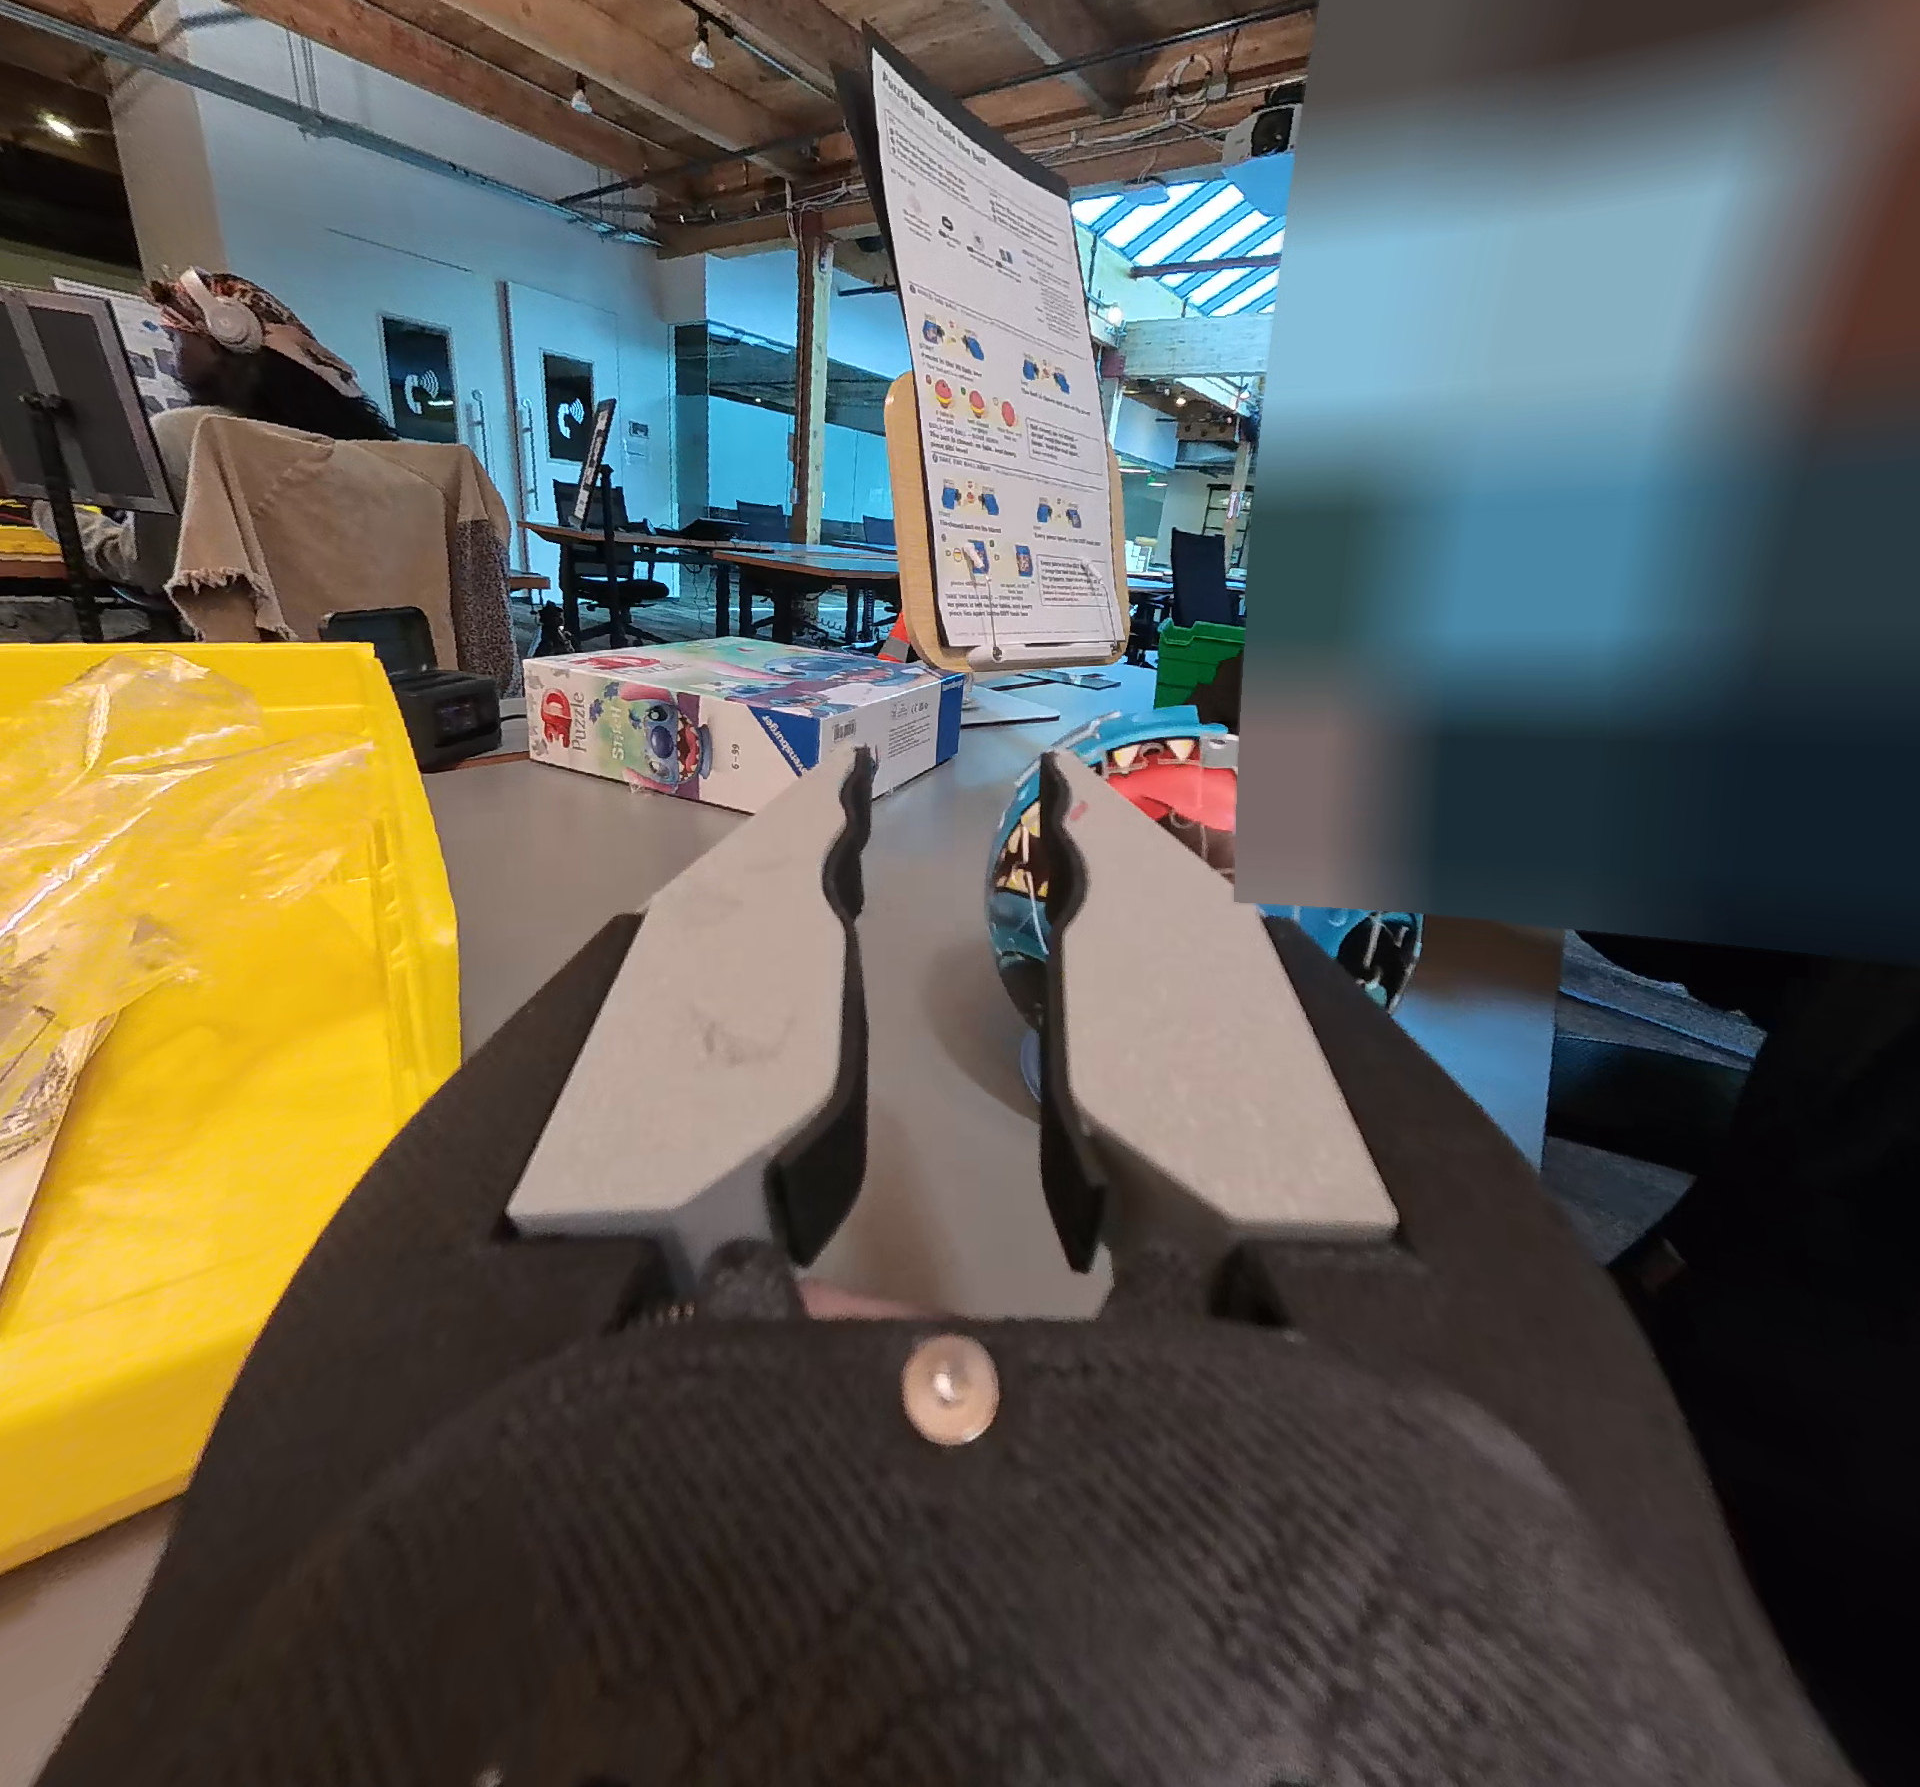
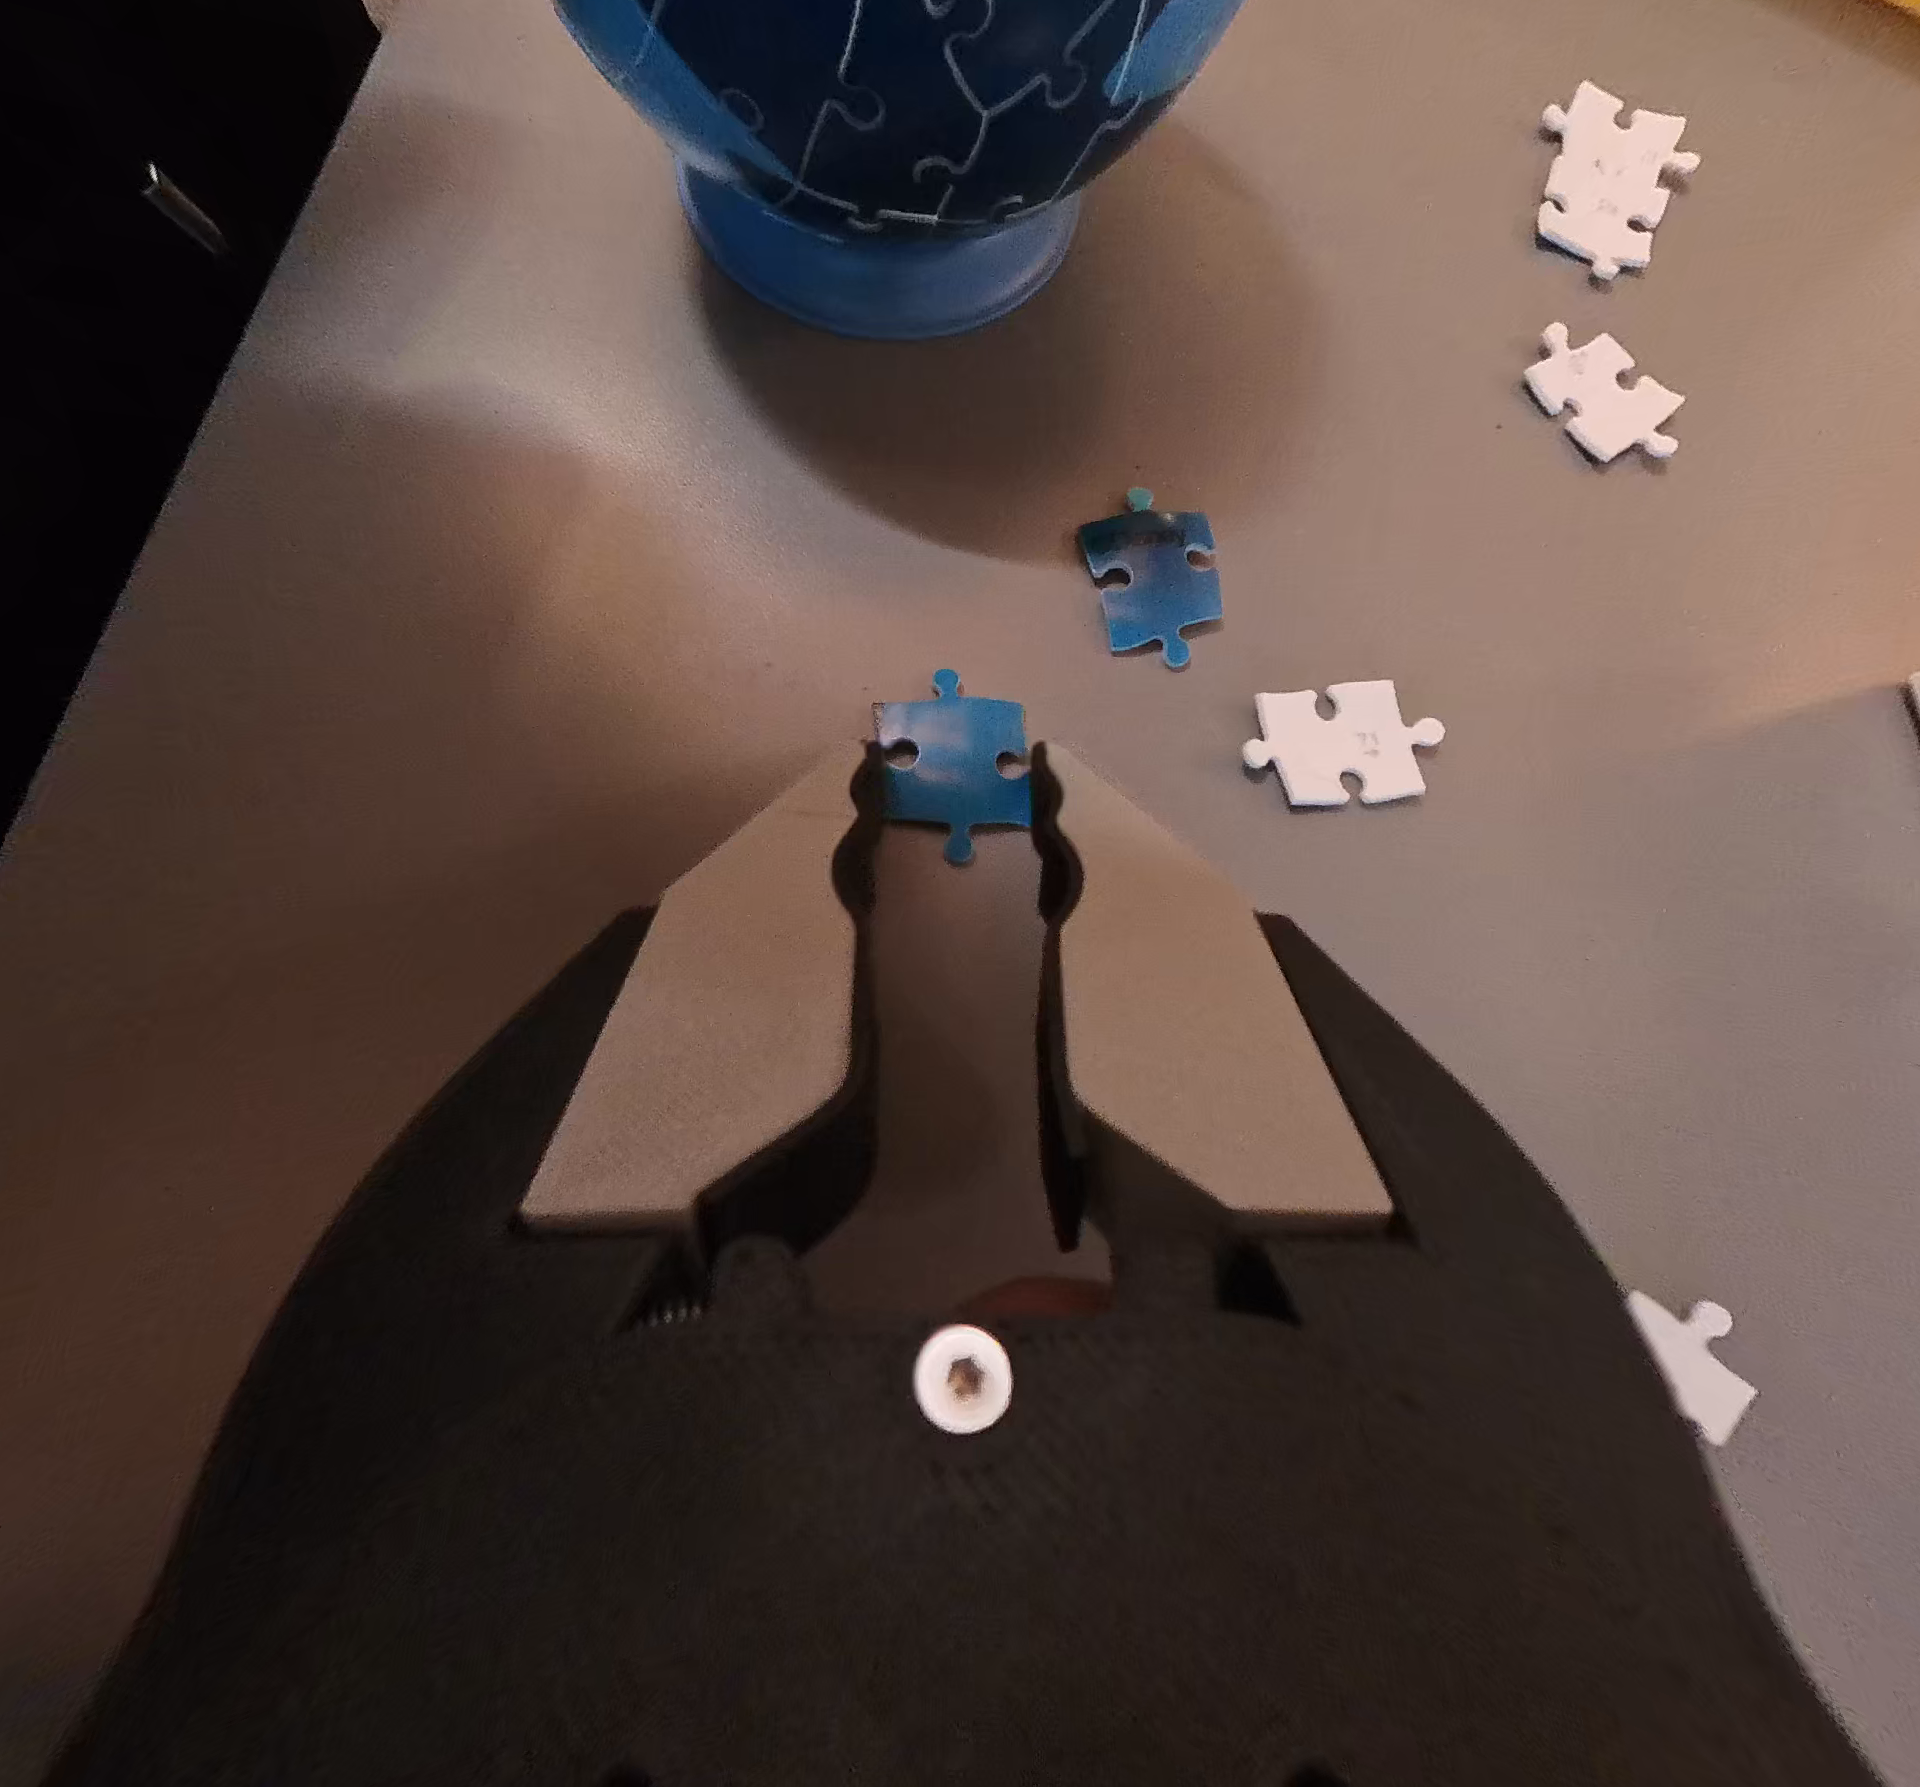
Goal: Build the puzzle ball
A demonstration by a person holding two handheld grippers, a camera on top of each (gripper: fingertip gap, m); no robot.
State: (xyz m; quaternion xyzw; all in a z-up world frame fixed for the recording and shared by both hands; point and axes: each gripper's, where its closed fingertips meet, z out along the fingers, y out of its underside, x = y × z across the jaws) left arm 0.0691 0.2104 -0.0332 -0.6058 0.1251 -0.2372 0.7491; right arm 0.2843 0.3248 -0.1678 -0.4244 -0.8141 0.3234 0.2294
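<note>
The blue puzzle ball [image 2: 914, 23] stands on its blue ring stand [image 2: 883, 272] on the grey table [image 2: 520, 594]. It also shows in the left wrist view [image 1: 1132, 802], just right of and beyond my left gripper [image 1: 951, 771], which is open and empty above the table. My right gripper [image 2: 954, 761] has its fingertips closed on the side edges of a blue puzzle piece [image 2: 951, 761], low at the table surface in front of the ball. A second blue piece [image 2: 1148, 584] lies to the right of it.
Several white, face-down pieces [image 2: 1340, 745] [image 2: 1605, 179] [image 2: 1600, 392] lie right of the ball. A yellow bin [image 1: 208, 1062] with a clear plastic bag sits at left. The puzzle box [image 1: 727, 719] and an instruction sheet on a stand [image 1: 997, 387] are behind. A person sits far left. The tips of one gripper are about 30 cm away from the tips of the other.
</note>
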